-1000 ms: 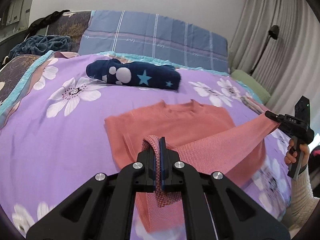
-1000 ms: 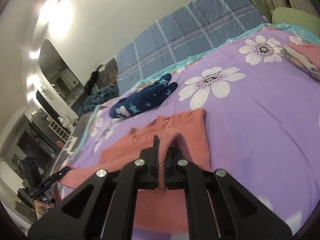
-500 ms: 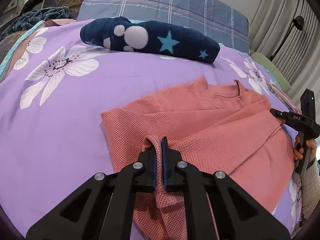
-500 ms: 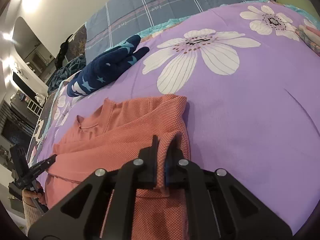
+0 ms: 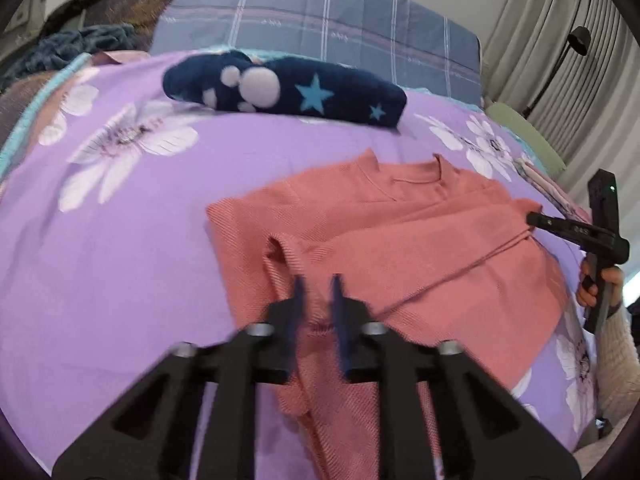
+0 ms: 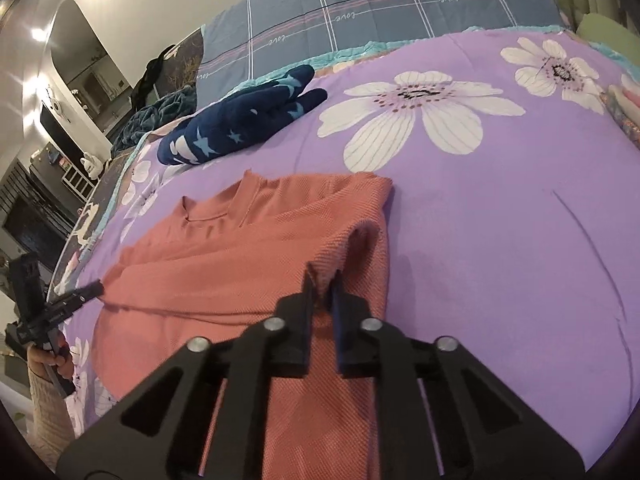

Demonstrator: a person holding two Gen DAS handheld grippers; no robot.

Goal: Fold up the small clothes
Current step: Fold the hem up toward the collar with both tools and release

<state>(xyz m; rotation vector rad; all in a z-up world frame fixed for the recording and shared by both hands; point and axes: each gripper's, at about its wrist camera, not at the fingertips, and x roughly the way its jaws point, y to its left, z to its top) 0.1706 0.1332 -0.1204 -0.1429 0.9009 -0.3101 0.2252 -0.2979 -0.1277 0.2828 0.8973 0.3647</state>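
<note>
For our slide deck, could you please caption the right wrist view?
Right gripper pinches a folded coral sweater on a purple floral bedspread.

Home bedroom: purple flowered bedspread (image 5: 120,240) lying under claw, plaid pillow (image 5: 320,28) resting ahead, curtains (image 5: 560,40) hanging at right.

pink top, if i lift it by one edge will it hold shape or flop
Likely floppy: the pink top tents up where the right gripper pinches it. Probably light, since its folded layers lie thin and flat on the bedspread.
</note>
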